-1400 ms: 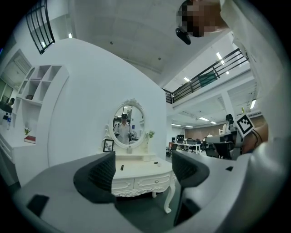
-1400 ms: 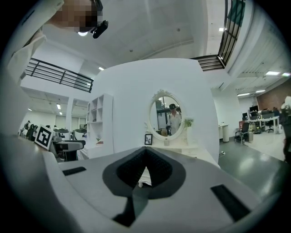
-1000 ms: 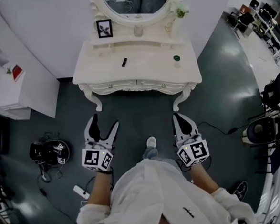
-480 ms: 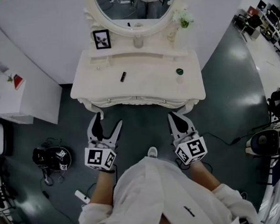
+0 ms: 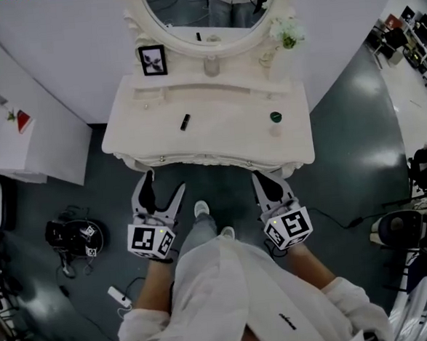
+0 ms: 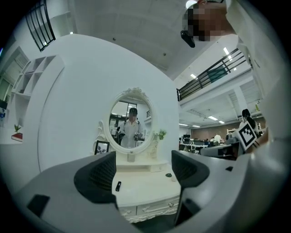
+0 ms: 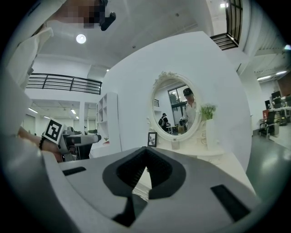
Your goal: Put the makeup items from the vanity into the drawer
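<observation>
Much is too small or masked to read: the slim black stick (image 5: 185, 122) lying on the white bench (image 5: 226, 140) ahead of the left tongs (image 5: 162, 188) could be any kind of tube, and the pale item just beside the green-lidded pot (image 5: 275, 116), ahead of the right tongs (image 5: 266, 178), cannot be named. From the head view the drawer fronts (image 6: 150, 208) show only edge-on under the bench lip; the left gripper view shows them shut, below the stick. In the right gripper view the tongs' own grey body blocks nearly the whole bench top, leaving a sliver of it. The left tongs are spread wide with nothing between them; the right tongs are pressed together at the tips, empty. Both hang short of the bench front, apart from it. Beyond the items stand an oval mirror (image 5: 209, 6), cut off at the top, a small picture frame (image 5: 152, 60) and a vase of flowers (image 5: 286, 33). A black device (image 5: 76, 238) sits on the floor, left of the left tongs.
</observation>
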`<state>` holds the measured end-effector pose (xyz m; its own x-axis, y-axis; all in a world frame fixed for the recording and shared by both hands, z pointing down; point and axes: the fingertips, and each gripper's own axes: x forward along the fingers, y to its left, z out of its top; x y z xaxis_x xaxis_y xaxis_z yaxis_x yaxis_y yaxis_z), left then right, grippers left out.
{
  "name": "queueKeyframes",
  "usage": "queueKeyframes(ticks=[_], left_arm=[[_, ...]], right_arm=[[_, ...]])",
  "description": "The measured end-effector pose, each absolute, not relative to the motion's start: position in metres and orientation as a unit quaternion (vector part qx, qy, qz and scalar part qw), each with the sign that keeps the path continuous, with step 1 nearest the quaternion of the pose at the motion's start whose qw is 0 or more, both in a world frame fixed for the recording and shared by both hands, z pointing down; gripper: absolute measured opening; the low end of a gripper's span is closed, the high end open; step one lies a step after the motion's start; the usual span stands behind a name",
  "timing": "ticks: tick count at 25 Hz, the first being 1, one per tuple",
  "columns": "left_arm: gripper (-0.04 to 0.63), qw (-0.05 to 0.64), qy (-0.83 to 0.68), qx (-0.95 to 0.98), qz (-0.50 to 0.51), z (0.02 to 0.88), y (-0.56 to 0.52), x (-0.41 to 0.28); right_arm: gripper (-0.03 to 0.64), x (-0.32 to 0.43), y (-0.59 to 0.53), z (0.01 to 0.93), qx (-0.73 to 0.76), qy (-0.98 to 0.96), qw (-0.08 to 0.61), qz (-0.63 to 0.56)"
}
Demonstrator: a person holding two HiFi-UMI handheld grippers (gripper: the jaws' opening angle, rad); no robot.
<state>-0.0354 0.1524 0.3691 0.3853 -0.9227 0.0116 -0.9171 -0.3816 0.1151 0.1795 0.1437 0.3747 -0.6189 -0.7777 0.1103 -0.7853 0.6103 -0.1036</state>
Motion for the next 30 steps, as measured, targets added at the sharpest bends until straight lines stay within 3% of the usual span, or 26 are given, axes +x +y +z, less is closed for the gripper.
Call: queueKeyframes(ticks=[13, 30], left_arm=[[0.37, 0.057, -0.533, 0.844, 0.003, 0.4, 0.018, -0.054], [0.368, 0.136, -0.474, 0.863, 0.11, 0.493, -0.128, -0.063]], right_arm=[[0.018, 0.137, 0.036, 0.394, 0.438, -0.895, 0.047, 0.075], [0.018, 0.048, -0.11, 0.441, 0.452, -0.881, 0.098, 0.095]])
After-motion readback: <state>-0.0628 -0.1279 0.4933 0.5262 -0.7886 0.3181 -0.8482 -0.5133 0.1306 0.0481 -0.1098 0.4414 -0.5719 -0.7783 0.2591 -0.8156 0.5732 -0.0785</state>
